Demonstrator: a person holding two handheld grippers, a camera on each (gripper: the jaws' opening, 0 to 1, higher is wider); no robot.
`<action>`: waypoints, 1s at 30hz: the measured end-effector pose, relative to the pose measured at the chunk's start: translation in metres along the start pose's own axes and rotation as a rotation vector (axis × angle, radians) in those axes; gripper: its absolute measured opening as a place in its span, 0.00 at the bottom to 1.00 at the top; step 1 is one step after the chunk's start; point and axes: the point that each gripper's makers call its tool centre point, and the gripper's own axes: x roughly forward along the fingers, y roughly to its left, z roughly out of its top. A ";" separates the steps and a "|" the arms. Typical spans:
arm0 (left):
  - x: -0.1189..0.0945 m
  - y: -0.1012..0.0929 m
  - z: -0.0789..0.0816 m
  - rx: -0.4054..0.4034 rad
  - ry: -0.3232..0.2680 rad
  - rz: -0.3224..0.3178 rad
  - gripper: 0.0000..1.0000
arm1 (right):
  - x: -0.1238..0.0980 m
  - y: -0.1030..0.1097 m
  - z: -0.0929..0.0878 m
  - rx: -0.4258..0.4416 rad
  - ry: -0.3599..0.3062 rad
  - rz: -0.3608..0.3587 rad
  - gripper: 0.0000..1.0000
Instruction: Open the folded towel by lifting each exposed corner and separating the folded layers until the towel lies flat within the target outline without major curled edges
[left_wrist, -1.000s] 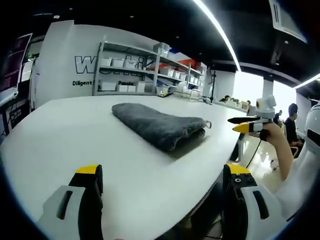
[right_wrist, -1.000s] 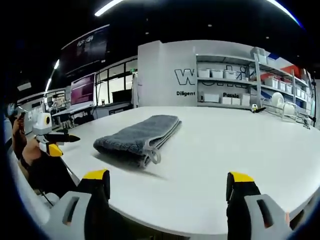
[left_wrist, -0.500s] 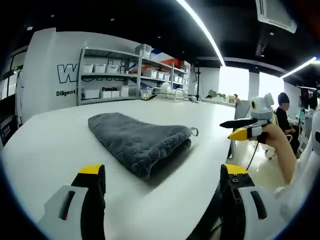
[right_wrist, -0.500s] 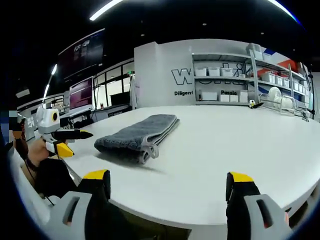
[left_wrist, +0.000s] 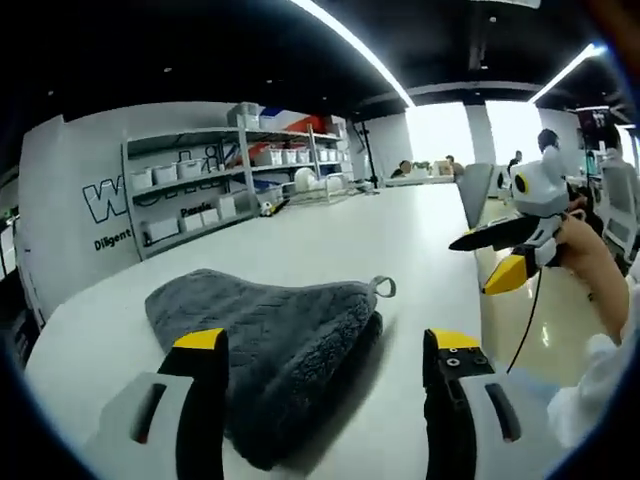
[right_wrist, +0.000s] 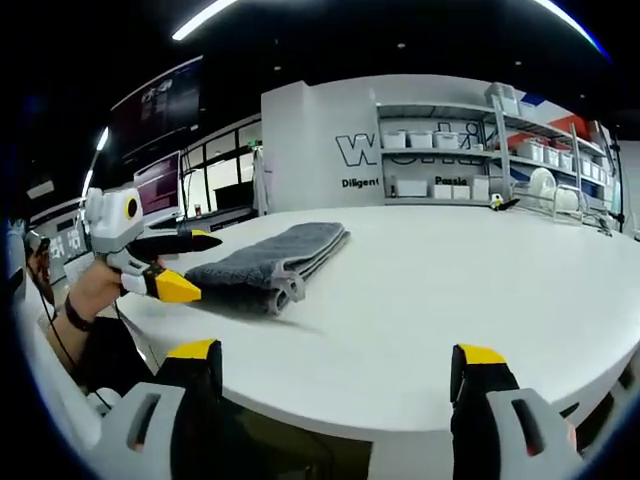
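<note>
Over the preceding second the left gripper (left_wrist: 318, 355) had advanced on the towel (left_wrist: 268, 345), which had gone from lying well ahead on the counter (left_wrist: 400, 225) to sitting between and just beyond its two yellow-tipped jaws. Those jaws stood wide apart and held nothing. In the right gripper view the left gripper (right_wrist: 185, 266) appeared with its tips just beside the near end of the towel (right_wrist: 270, 262); contact could not be confirmed. The right gripper (right_wrist: 335, 365) had shifted little, remained well back from the towel, and was likewise spread open and empty; in the left gripper view it (left_wrist: 495, 255) hung off the counter's edge, its jaws parted. The towel lay folded in thick layers near the counter's front edge, its hanging loop (left_wrist: 383, 288) exposed at one corner. No target outline could be made out on the counter. Judgement: the approach was under way and no layer had yet been lifted. The next move would call for closing on a single exposed corner rather than the whole stack.
</note>
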 end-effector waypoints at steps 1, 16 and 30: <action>0.003 -0.002 0.002 0.015 -0.002 -0.003 0.75 | 0.000 0.000 0.000 0.001 -0.001 -0.001 0.97; 0.049 -0.028 0.009 0.255 0.083 -0.030 0.37 | 0.003 0.000 -0.007 -0.009 0.012 0.014 0.95; 0.062 -0.038 0.005 0.494 0.187 0.015 0.20 | 0.007 0.004 -0.002 -0.017 0.000 0.032 0.93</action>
